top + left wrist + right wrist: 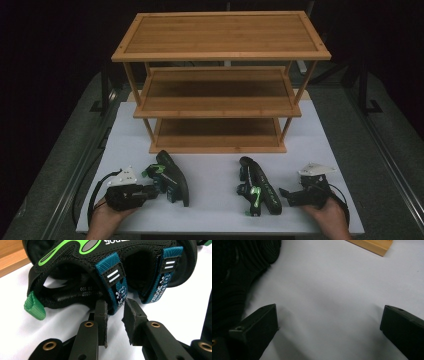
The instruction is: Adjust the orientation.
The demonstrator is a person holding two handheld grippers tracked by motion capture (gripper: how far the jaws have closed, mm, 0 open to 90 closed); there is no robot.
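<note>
Sandals, two, black with green trim, lie on their sides on a white table [210, 170] before a three-tier wooden shelf [220, 80].

High view: left sandal [170, 177] sits lower left of centre, right sandal [257, 192] lower right of centre, the two well apart. Left gripper [152, 190] enters from the lower left, held level in a hand [107, 210] whose forearm comes up from the bottom edge; its tips meet the near side of the left sandal. Right gripper [284, 192] enters from the lower right, held level in the other hand [327, 210], tips just beside the right sandal's sole; contact cannot be told here.

Left gripper view: jaws rise from the bottom centre, narrowly parted, either side of a teal strap [116, 287] of the left sandal in mid-frame. Pads reach the strap's lower end; whether they press on it cannot be told. A green pull loop [35, 306] hangs at left.

Right gripper view: jaws stand wide apart at the lower left and lower right corners, bare white table between them, nothing held. Right sandal's dark sole [234, 277] occupies the upper left; a corner of the shelf's base shows at the top right.
</note>
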